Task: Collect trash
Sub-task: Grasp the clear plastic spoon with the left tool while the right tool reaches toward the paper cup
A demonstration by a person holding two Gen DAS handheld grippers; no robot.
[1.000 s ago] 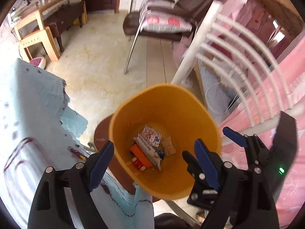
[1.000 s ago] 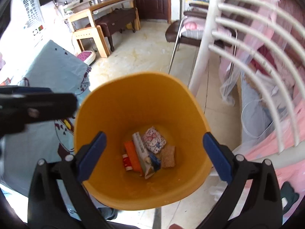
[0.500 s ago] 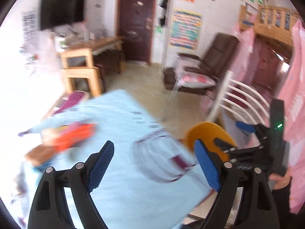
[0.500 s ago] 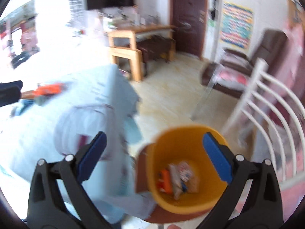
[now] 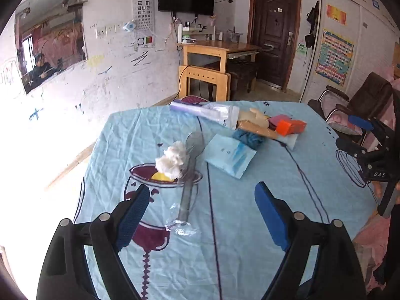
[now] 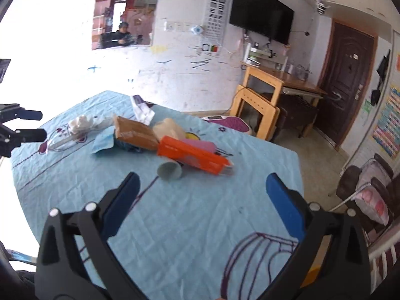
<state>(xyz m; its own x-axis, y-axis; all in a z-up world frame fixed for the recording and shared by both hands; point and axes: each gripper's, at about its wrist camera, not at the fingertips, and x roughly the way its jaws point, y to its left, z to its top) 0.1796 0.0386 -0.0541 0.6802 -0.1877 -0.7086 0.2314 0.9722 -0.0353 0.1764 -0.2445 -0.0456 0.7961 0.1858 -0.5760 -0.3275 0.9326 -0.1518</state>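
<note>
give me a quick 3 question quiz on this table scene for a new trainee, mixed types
1. True or false: the left hand-held gripper is shut on the crumpled white tissue.
2. Multiple choice: in the right wrist view, what lies nearest in front of the right hand-held gripper? A) the orange box B) the tipped paper cup C) the light blue packet
3. Fill in: the wrapped plastic spoon lies right beside the ____ on the blue tablecloth.

Key: 1 false, both hand-held grippers are open and hold nothing. 2 B. 3 crumpled white tissue.
</note>
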